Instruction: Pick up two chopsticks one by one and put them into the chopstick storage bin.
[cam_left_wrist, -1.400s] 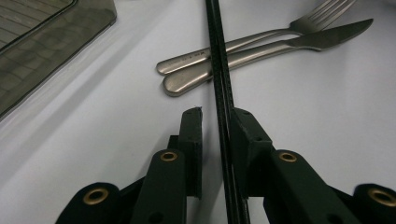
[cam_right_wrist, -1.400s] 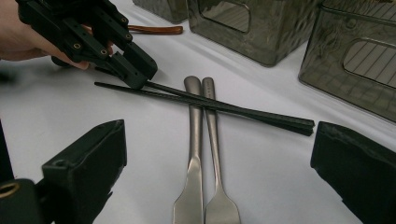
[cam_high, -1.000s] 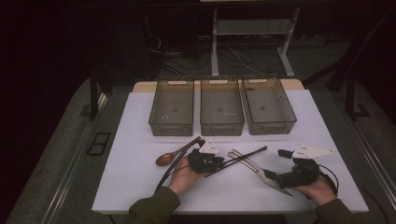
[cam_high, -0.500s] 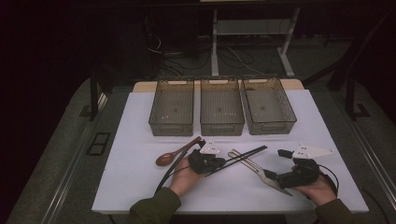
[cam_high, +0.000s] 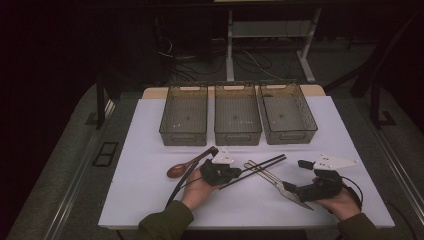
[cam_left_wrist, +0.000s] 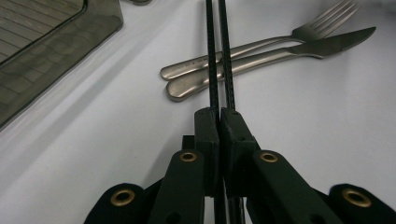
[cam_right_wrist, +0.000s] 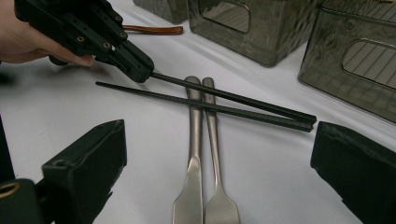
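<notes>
White table (cam_high: 150, 200), three bins (cam_high: 238, 120) at rear. Your left gripper (cam_left_wrist: 218, 122), nearer than the bins, clamps one black chopstick (cam_left_wrist: 227, 56); its mate lies alongside across fork (cam_right_wrist: 215, 140) and knife (cam_right_wrist: 192, 140). Your right gripper (cam_right_wrist: 215, 175) gapes wide, empty.

From my seat I see a white table top (cam_high: 150, 150) lit brightly against a very dark room. A strip of pale wood (cam_high: 150, 93) shows at its far edge. The floor (cam_high: 65, 165) around it is grey carpet, with a small dark floor plate (cam_high: 106, 153) at the left. Beyond the table stands a white metal desk frame (cam_high: 230, 45) with loose cables (cam_high: 250, 62) lying beneath it. Dark posts (cam_high: 100, 100) rise on both sides, and the back wall is lost in shadow.
</notes>
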